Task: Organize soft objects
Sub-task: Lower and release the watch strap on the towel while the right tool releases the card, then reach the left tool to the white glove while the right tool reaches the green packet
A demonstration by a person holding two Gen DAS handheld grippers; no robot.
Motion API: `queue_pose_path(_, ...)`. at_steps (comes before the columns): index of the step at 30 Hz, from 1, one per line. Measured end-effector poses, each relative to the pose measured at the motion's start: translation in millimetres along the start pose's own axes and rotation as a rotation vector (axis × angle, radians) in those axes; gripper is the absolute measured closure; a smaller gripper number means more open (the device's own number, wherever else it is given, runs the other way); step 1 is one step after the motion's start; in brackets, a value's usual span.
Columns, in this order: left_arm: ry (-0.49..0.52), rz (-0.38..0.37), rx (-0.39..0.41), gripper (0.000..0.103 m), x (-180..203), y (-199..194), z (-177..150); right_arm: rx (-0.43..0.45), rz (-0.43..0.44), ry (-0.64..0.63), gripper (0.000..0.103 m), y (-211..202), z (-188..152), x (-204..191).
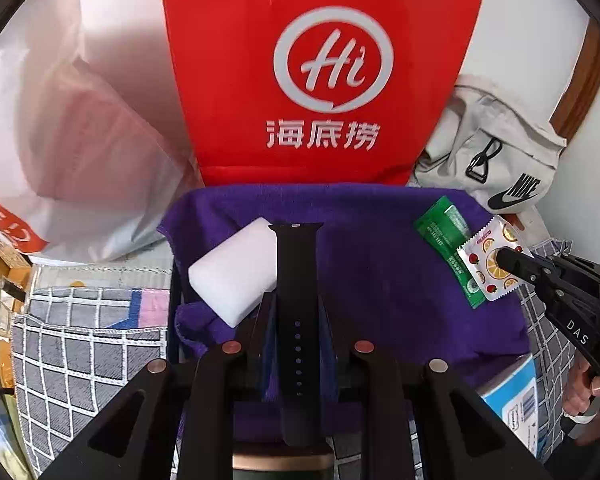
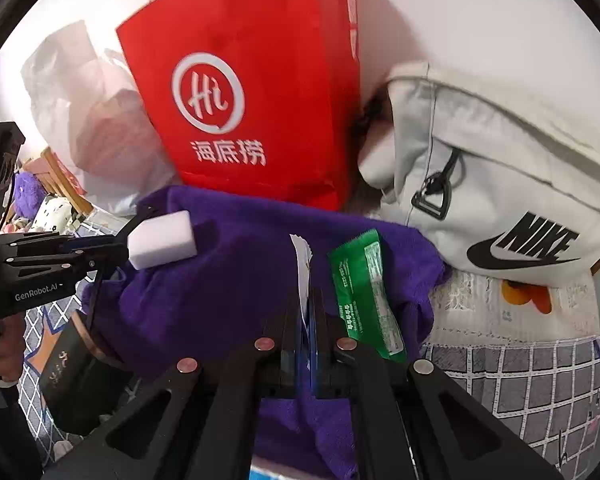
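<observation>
A purple towel (image 1: 380, 280) (image 2: 220, 288) lies spread over a grey checked cover. My left gripper (image 1: 296, 300) (image 2: 122, 250) is shut on a black watch strap (image 1: 298, 264), which sticks out past the fingertips above the towel. Just left of the strap, a white foam block (image 1: 228, 276) (image 2: 162, 240) rests on the towel. My right gripper (image 1: 504, 258) (image 2: 306, 292) is shut on a white sachet printed with fruit (image 1: 490, 264) (image 2: 302, 268), held over the towel's right side. A green packet (image 1: 446, 236) (image 2: 364, 296) lies on the towel beside the sachet.
A red bag with a white logo (image 1: 320, 80) (image 2: 240, 100) stands behind the towel. A white sports bag (image 1: 500, 152) (image 2: 500, 200) lies to its right, a white plastic bag (image 1: 80, 140) to its left. A blue-white box (image 1: 512, 400) and a dark box (image 2: 72, 368) sit near the towel's front corners.
</observation>
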State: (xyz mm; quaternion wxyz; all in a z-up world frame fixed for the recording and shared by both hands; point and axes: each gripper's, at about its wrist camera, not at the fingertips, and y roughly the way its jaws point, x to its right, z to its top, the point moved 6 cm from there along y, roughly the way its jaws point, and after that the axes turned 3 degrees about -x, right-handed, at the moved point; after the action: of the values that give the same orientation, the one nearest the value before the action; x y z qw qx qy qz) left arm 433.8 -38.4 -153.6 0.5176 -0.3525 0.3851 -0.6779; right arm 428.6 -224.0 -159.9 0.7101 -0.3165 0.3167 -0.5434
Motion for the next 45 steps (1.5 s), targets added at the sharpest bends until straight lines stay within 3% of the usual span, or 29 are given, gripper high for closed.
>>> queue_pose_path(15, 0.000, -0.016, -0.116, 0.083, -5, 46, -8, -0.134, 0.063, -0.001, 0.100, 42, -15, 8)
queue_pose_path(29, -0.015, -0.014, -0.151, 0.083, 1, 63, -7, -0.163, 0.061, 0.010, 0.094, 42, -18, 22)
queue_pose_path(31, -0.027, -0.022, -0.160, 0.082, -2, 62, -9, -0.176, 0.059, 0.006, 0.091, 43, -19, 21)
queue_pose_path(33, -0.036, -0.018, -0.162, 0.075, -10, 58, -12, -0.192, 0.046, 0.002, 0.087, 43, -21, 21)
queue_pose_path(37, -0.032, -0.002, -0.129, 0.068, -13, 39, -19, -0.205, -0.014, -0.009, 0.045, 38, -24, 25)
queue_pose_path(40, -0.019, 0.025, -0.103, 0.060, -16, 22, -23, -0.164, -0.057, -0.036, 0.045, 22, -25, 26)
queue_pose_path(45, -0.035, 0.065, -0.047, 0.060, -23, -15, -36, -0.110, -0.095, -0.002, 0.045, -14, -31, 24)
